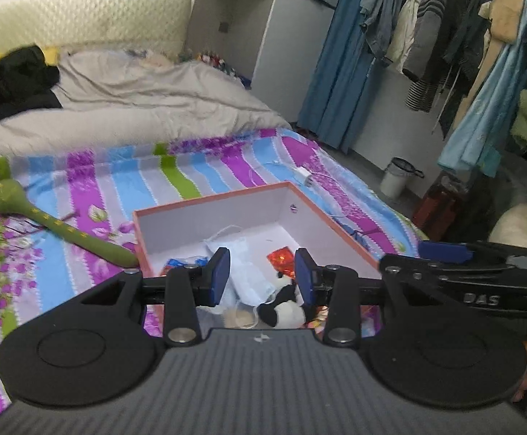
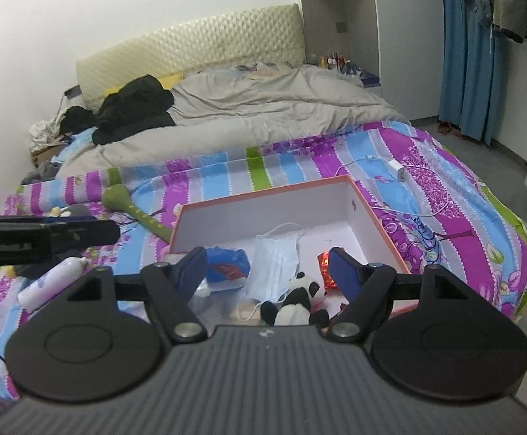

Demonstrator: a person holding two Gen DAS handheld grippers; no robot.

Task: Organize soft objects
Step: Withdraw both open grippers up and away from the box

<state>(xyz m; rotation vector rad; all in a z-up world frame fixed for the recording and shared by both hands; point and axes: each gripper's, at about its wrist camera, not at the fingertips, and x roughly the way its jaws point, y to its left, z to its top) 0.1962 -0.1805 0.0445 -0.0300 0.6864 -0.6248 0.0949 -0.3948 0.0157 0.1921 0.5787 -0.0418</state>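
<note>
Your left gripper (image 1: 262, 275) has its jaws parted with nothing between the blue pads; your right gripper (image 2: 268, 272) stands wider, also empty. Both hang above the box (image 2: 379, 217), touching nothing.

Box: rigid card, rectangular, orange outside, smooth white inside, straight thin rim, open top. It sits on the striped bedsheet (image 2: 299, 166), a flat printed cotton in purple, blue, grey and green.

Inside the box, near end: a small plush panda (image 2: 299, 301), fuzzy black and white, lying down; pleated light-blue face masks (image 2: 276, 268), thin and floppy, ear loops loose; a crinkly blue plastic packet (image 2: 227, 266) on the left; a shiny red foil wrapper (image 2: 327, 268) on the right. The far half of the box floor is bare white.

Outside, left of the box: a long green plush toy (image 1: 64, 224) with a round head, its tail end touching the box wall. A smooth white bottle (image 2: 51, 282) lies further left.

A white charger and cable (image 2: 397, 172) lie on the sheet beyond the far corner. A rumpled grey duvet (image 2: 263, 108) covers the head of the bed. The right edge of the bed drops to grey floor.
</note>
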